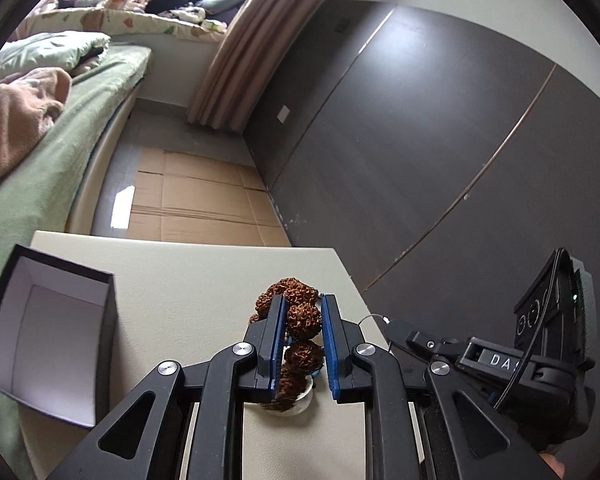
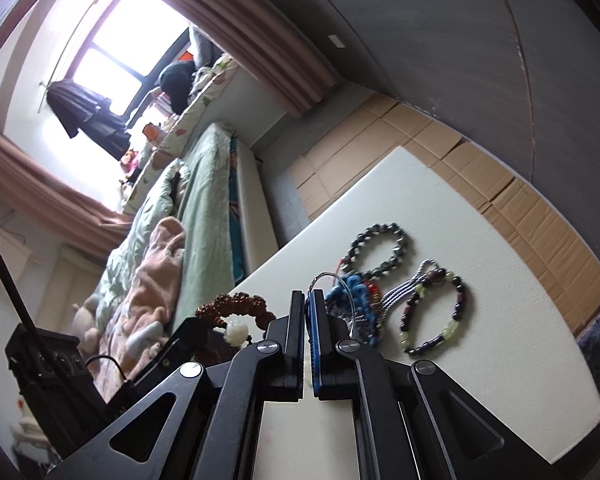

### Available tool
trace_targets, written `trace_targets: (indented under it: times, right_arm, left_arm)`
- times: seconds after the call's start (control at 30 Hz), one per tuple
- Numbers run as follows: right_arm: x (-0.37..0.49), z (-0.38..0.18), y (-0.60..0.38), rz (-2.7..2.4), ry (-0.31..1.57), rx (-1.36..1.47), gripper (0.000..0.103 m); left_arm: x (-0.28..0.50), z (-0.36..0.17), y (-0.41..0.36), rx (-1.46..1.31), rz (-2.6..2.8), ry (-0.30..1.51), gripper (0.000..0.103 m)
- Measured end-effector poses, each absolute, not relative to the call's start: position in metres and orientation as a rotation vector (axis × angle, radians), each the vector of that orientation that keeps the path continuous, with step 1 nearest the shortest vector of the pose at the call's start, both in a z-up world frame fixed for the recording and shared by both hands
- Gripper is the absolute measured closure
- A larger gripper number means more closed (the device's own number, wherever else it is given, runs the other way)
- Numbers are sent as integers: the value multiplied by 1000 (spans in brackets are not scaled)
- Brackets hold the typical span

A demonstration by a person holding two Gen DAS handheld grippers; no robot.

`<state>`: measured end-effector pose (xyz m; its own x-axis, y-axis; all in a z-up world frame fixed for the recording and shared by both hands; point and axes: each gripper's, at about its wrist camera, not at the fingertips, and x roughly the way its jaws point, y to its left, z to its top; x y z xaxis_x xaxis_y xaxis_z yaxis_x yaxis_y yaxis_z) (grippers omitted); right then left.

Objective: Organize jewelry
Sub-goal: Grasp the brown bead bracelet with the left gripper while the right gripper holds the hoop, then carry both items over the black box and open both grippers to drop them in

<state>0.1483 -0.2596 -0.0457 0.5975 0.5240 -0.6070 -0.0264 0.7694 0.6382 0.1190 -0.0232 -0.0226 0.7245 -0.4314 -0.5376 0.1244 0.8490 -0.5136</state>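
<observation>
With the left gripper (image 1: 303, 344) clamped on the brown rudraksha-bead bracelet (image 1: 300, 320) above the bench (image 1: 204, 276), carry it level over the open box (image 1: 52, 320) before loosening, the right gripper (image 2: 309, 340) pinching a thin wire ring (image 2: 342, 280).

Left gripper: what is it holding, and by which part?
The left gripper is shut on the brown seed bracelet, pinching its upper beads; the white bead hangs below.

Brown knobbly-bead bracelet (image 1: 300, 320) clamped, other bracelets (image 2: 396, 300) on table (image 2: 480, 360)
</observation>
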Motion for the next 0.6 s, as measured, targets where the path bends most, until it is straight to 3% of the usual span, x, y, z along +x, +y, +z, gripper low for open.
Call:
trace_targets:
  times: [0.6]
  right_arm:
    - [120,-39,-166,631,834,598,99]
  left_arm:
    - [74,2,58,-555,-156,593,85]
